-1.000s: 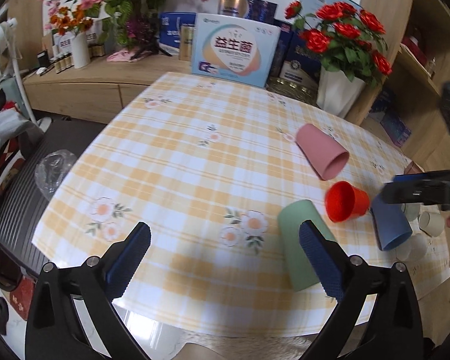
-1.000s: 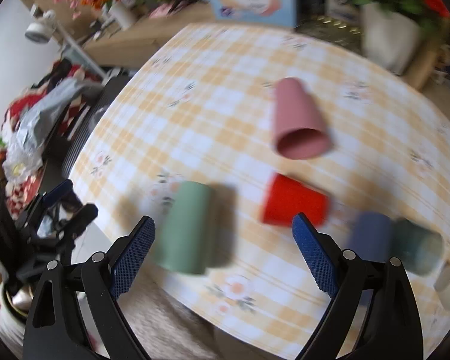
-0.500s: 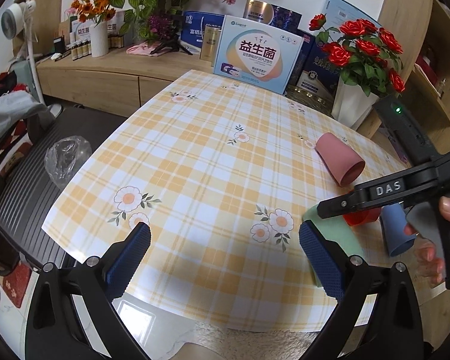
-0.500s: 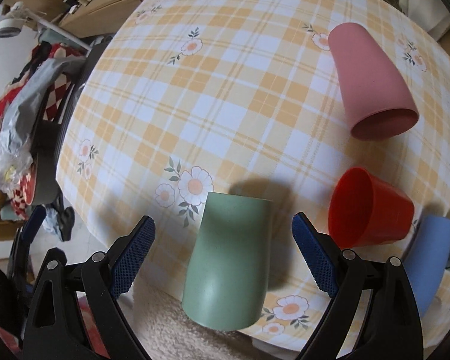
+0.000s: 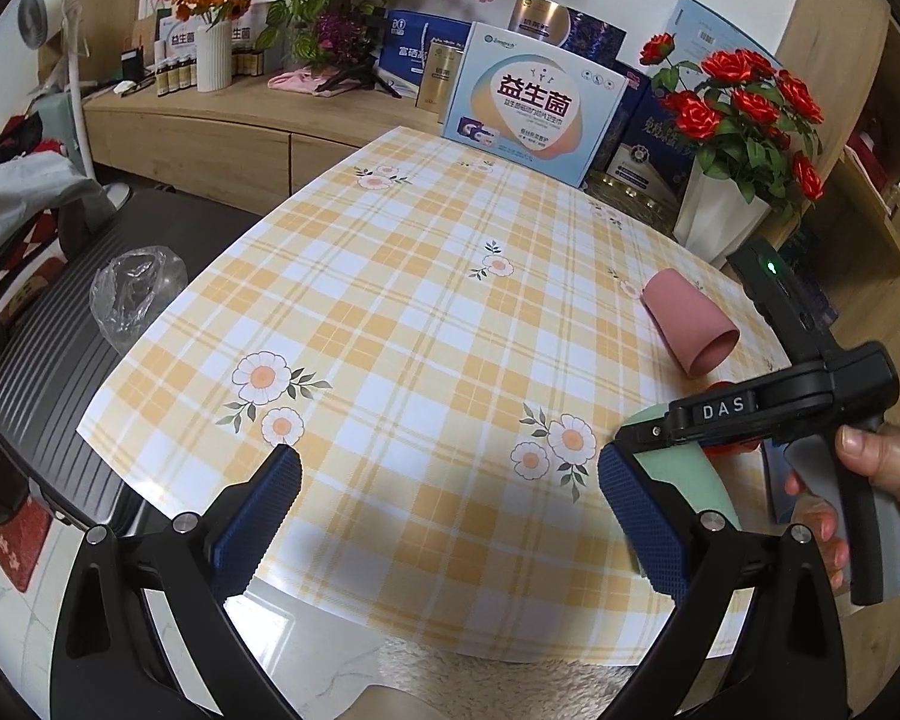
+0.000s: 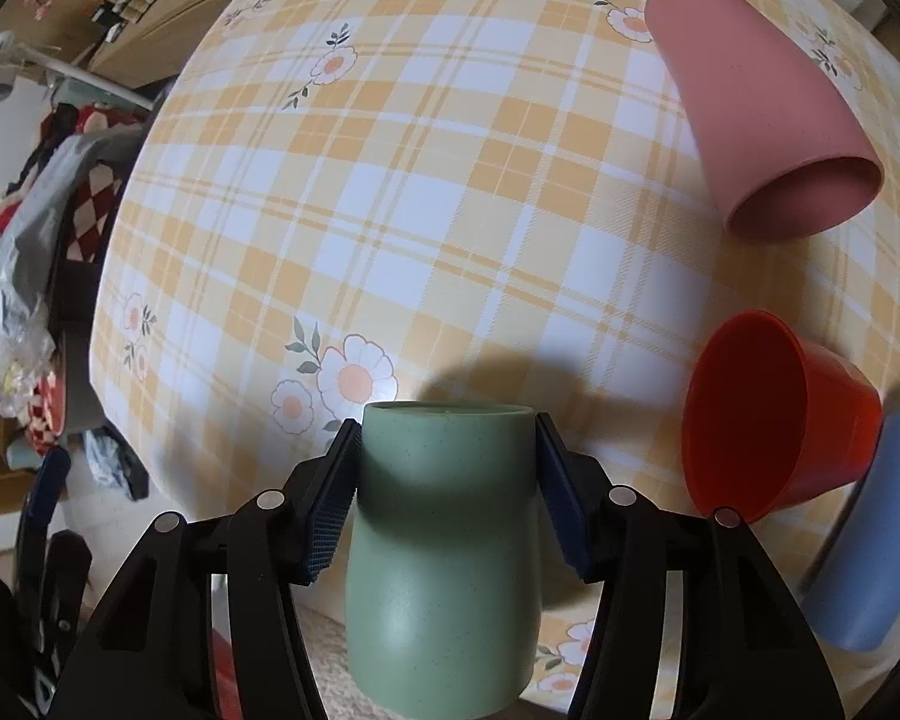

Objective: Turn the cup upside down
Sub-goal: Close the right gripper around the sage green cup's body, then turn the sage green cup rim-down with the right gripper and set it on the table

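A green cup [image 6: 444, 546] lies on its side near the front edge of the yellow plaid table [image 6: 426, 180]. My right gripper [image 6: 447, 468] is shut on it, one blue pad on each side of its body. In the left wrist view the green cup [image 5: 690, 480] is mostly hidden behind the right gripper's body [image 5: 750, 408]. My left gripper [image 5: 444, 516] is open and empty above the table's front edge. A pink cup [image 6: 768, 114], a red cup [image 6: 768, 414] and a blue cup [image 6: 870, 540] lie on their sides at the right.
Boxes [image 5: 534, 102] and a white vase of red roses [image 5: 732, 180] stand at the table's far side. A wooden sideboard [image 5: 240, 126] with flowers and bottles is behind. A dark suitcase with a plastic bag [image 5: 132, 294] is at the left.
My right gripper has come down onto the green cup and closed on it. The left gripper has drawn back and left a little, staying open.
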The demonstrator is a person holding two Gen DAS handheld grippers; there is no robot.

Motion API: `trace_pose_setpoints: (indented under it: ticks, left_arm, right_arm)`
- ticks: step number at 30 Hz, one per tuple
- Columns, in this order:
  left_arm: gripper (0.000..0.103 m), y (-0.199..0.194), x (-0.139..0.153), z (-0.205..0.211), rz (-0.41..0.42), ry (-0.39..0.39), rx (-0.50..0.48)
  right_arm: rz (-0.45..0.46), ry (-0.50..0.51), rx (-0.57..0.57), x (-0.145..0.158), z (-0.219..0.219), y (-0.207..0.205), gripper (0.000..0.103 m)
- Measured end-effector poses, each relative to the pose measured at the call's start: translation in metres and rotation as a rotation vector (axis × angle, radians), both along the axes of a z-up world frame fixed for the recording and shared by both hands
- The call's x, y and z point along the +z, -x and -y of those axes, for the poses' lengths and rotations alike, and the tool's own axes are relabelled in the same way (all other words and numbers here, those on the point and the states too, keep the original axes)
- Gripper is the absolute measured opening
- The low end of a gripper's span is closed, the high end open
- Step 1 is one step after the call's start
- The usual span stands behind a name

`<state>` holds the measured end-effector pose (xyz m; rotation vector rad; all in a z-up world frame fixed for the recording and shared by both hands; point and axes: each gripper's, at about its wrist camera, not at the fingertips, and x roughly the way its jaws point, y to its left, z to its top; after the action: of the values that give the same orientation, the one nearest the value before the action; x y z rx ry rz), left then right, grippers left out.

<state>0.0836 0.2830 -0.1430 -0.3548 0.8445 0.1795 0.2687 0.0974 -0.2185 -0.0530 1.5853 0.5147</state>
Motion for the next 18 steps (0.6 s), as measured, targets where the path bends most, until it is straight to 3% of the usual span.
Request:
trace_pose_setpoints:
  ticks: [7, 18]
  left_arm:
    - [0.097, 0.0, -0.003, 0.008, 0.002, 0.009, -0.014]
    - [0.097, 0.001, -0.013, 0.025, -0.007, 0.027, -0.03]
  right_arm:
    - [0.063, -0.102, -0.022, 0.014, 0.019, 0.011, 0.055]
    - [0.322, -0.246, 0.006, 0.058, 0.067, 0.06, 0.055]
